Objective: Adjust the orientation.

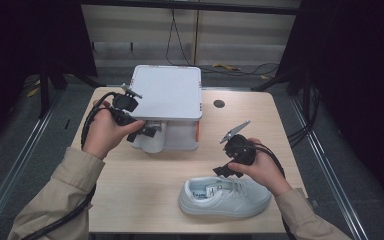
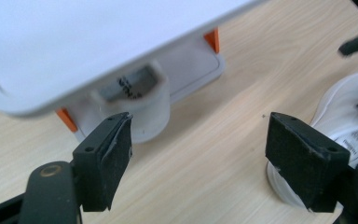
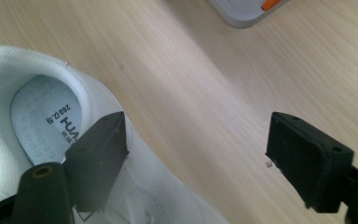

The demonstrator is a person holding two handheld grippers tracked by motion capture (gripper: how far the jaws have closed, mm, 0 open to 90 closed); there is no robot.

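So the white sneaker [image 1: 225, 196] lies on its side at roughly 5 o'clock on the wooden table [image 1: 135, 185]. Right gripper [image 1: 226, 169] hovers just above its heel, jaws wide apart, holding nothing. Left gripper [image 1: 147, 132] at 10 o'clock, also gaping and empty, sits right at the white box [image 1: 169, 92].

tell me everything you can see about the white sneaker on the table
The white low-top lace-up sneaker lies on its sole near the front edge of the light wooden table, toe right, heel left. Smooth upper, padded mesh collar, pale insole with printed text. The right gripper, jaws open, hovers at its collar.
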